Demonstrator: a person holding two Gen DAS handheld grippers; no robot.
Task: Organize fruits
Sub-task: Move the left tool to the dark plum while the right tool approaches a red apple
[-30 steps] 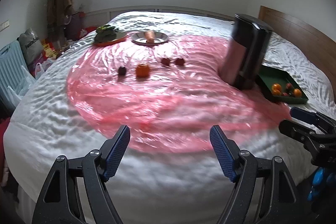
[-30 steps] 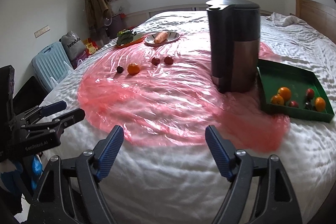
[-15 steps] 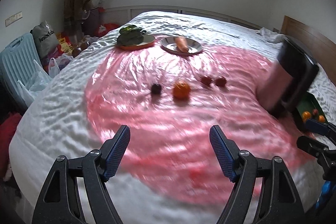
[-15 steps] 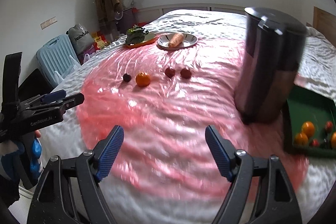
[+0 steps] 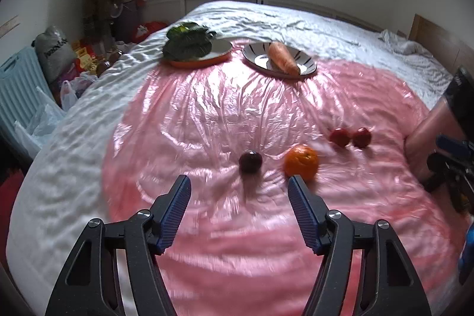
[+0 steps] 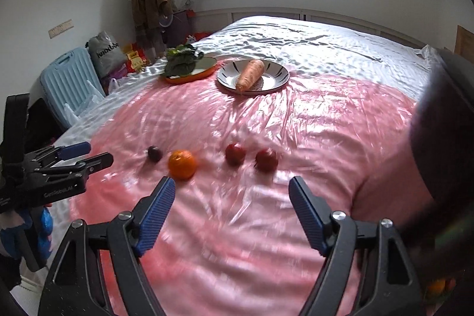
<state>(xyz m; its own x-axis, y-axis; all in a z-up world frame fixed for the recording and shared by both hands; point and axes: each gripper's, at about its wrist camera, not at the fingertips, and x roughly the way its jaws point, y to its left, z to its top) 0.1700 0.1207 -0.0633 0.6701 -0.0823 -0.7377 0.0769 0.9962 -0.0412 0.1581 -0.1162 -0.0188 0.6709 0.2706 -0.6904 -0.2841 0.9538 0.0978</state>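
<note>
On the pink plastic sheet [image 5: 222, 114] lie a dark plum [image 5: 250, 162], an orange [image 5: 301, 162] and two red fruits [image 5: 340, 136] [image 5: 362, 137]. My left gripper [image 5: 239, 188] is open and empty, just short of the plum and the orange. My right gripper [image 6: 231, 191] is open and empty, short of the orange [image 6: 182, 164] and the red fruits [image 6: 235, 154] [image 6: 266, 159]; the plum [image 6: 155, 153] lies left of them. Each gripper shows at the edge of the other's view [image 5: 453, 156] [image 6: 74, 159].
A plate with a carrot [image 5: 283, 57] and an orange dish of leafy greens [image 5: 189, 42] sit at the sheet's far edge. A tall dark container [image 6: 444, 138] stands at the right. Bags and a blue case [image 6: 68, 79] are beside the bed on the left.
Both grippers moved forward and left over the bed toward the loose fruits, which now lie close ahead. The dark container and green tray slid to the right edge of view.
</note>
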